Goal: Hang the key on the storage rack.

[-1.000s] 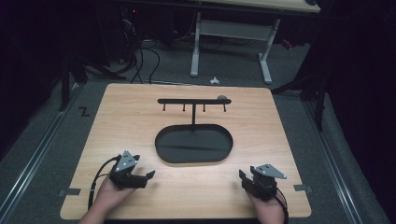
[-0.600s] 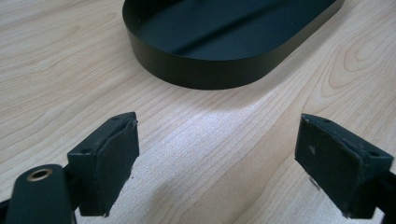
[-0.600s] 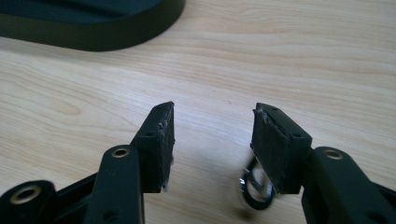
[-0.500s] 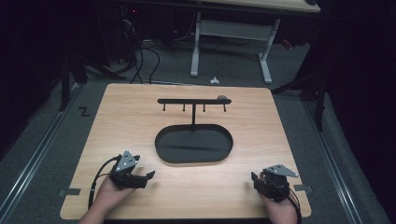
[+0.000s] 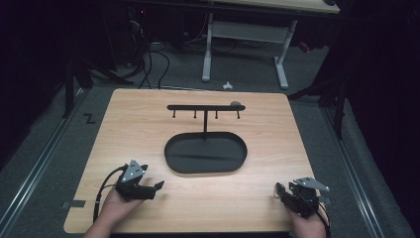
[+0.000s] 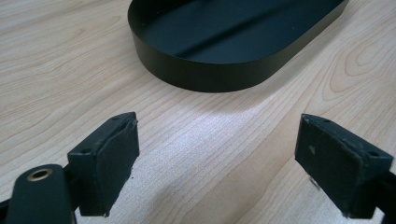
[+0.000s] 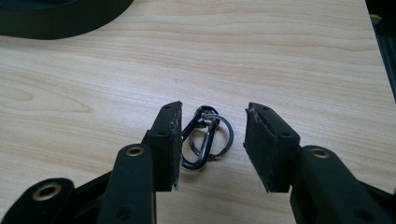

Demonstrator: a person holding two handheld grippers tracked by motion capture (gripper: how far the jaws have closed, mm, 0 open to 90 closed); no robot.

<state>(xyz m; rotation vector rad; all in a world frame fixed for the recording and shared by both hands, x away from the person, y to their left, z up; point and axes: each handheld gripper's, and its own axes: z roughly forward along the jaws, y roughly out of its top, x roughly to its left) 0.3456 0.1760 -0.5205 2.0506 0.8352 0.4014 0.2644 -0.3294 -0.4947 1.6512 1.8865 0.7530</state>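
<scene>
Metal carabiner clip (image 7: 204,137) sits between our right gripper (image 7: 212,140) jaws, which have just been closing but aren't pinching yet; left gripper (image 6: 217,158) waits wide open.

Dim room w/ grey carpet floor (image 5: 59,144). White-legged desk (image 5: 242,44) far behind; cables (image 5: 148,59) far left.

A pale wooden table (image 5: 148,124) carries a black oval tray (image 5: 205,154) near its middle, with a black hook rack (image 5: 205,108) standing at its far rim. Near the front right corner lies a carabiner with key rings (image 7: 204,137), and what may be a small grey object (image 5: 236,104) sits by the rack's right end.
</scene>
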